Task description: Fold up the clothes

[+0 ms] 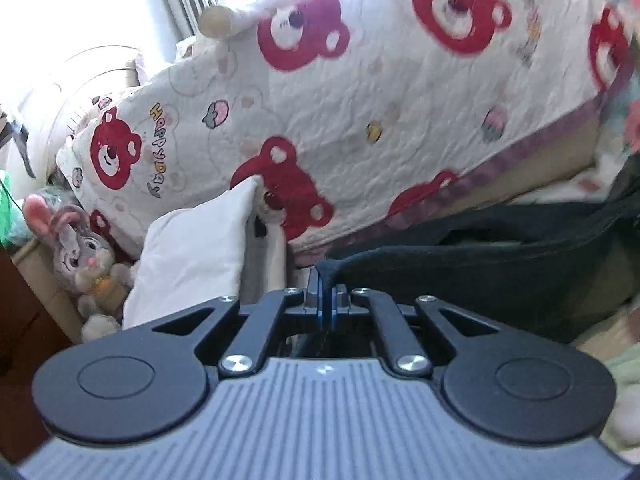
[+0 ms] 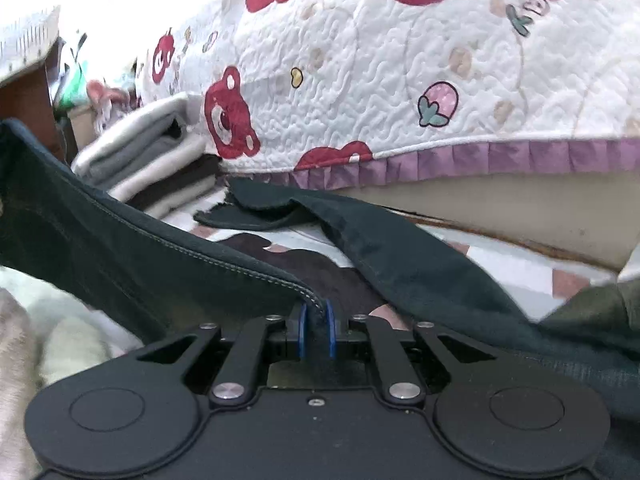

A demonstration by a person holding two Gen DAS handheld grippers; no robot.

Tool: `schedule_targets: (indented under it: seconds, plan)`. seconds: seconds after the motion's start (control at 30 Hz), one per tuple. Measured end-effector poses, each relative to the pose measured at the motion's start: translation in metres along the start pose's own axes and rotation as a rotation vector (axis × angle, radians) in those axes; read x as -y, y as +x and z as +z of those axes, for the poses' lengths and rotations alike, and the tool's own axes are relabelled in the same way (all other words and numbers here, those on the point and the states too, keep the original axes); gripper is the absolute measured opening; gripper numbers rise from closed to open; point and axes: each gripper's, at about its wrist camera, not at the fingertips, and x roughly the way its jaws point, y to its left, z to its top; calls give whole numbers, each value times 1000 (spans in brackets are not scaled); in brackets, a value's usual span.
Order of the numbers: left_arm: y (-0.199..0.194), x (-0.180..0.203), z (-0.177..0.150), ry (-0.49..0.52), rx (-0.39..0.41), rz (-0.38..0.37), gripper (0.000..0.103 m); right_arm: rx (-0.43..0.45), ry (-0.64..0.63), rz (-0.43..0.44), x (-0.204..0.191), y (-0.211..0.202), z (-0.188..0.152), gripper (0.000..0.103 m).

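Bedside: dark garment (image 2: 420, 272) stretched diagonally

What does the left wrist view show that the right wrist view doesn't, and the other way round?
Left wrist only: a plush rabbit, a white pillow and the left gripper shut on a corner of the dark garment. Right wrist only: a stack of folded clothes and the right gripper pinching the garment's stitched edge. Both: the bear-print quilt and the dark garment.
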Motion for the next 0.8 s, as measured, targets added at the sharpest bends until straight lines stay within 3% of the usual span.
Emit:
schedule_targets:
  seconds: [0.03,0.07,0.1,0.13,0.17,0.2,0.23,0.27,0.33,0.37,0.47,0.6,0.7,0.8]
  plan:
    - [27,2,-4,16,-14,37,7,-12,-10,-27,2,12,5,12]
    - [55,4,-8,31,-28,76,10,-25,-20,-54,4,24,9,23]
    - [88,3,-13,8,-78,134,21,-59,-7,-92,9,44,17,39]
    - [121,2,-18,-21,-133,194,30,-83,11,-144,12,63,22,44]
    - [155,0,-23,-51,-188,254,30,-107,29,-196,16,81,27,45]
    - [179,-2,-26,-97,-305,296,31,-130,44,-214,16,90,28,45]
    - [191,-7,-28,-193,-388,283,30,-154,58,-233,16,99,28,46]
    - [189,-14,-30,-328,-382,231,31,-177,73,-251,16,108,29,48]
    - [177,-14,-36,-481,-316,150,50,-143,135,-241,18,92,18,55]
    - [176,-7,-40,-485,-332,146,53,-126,165,-236,19,84,12,63]
    - [180,20,-48,-472,-394,117,51,-115,247,-291,37,40,-14,64]
    - [183,75,-40,-482,-376,-93,51,-121,348,-468,59,-22,-39,64]
    - [156,136,-4,-492,-257,-269,53,-150,368,-571,72,-60,-56,65]
    - [122,202,38,-399,-117,-494,55,-154,466,-661,92,-95,-75,65]
